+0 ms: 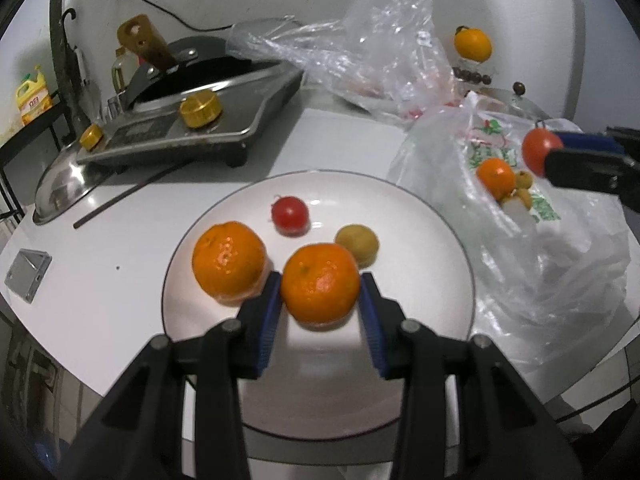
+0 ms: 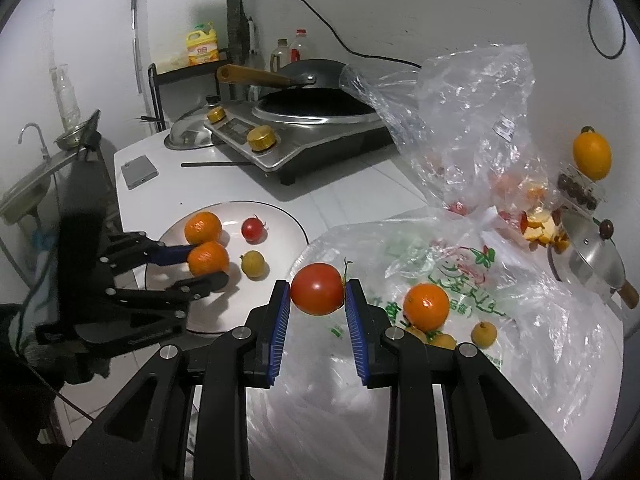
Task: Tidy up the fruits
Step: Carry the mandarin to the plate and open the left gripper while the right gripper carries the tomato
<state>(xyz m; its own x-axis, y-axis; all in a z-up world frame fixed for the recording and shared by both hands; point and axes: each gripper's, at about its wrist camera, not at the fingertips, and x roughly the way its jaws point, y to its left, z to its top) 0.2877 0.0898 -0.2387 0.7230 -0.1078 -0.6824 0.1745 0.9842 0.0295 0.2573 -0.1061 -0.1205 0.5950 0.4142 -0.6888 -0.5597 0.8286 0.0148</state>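
Note:
My left gripper (image 1: 320, 286) is shut on an orange tangerine (image 1: 319, 283) just over the white plate (image 1: 420, 216); the same gripper (image 2: 208, 266) and tangerine (image 2: 208, 258) show at the left of the right wrist view. On the plate lie another tangerine (image 1: 229, 262), a small red tomato (image 1: 290, 215) and a small yellow-brown fruit (image 1: 357, 244). My right gripper (image 2: 317, 294) is shut on a red tomato (image 2: 317, 289) above the printed plastic bag (image 2: 460, 276). In that bag sit a tangerine (image 2: 426, 306) and small yellow fruits (image 2: 484, 334).
An induction cooker (image 2: 304, 136) with a black pan (image 2: 308, 74) stands at the back, a steel lid (image 2: 188, 136) beside it. A crumpled clear bag (image 2: 460, 120) holds peel scraps. A pot lid (image 2: 592, 256) and a yellow-orange fruit (image 2: 592, 154) are at the right. A sink (image 2: 24, 192) is far left.

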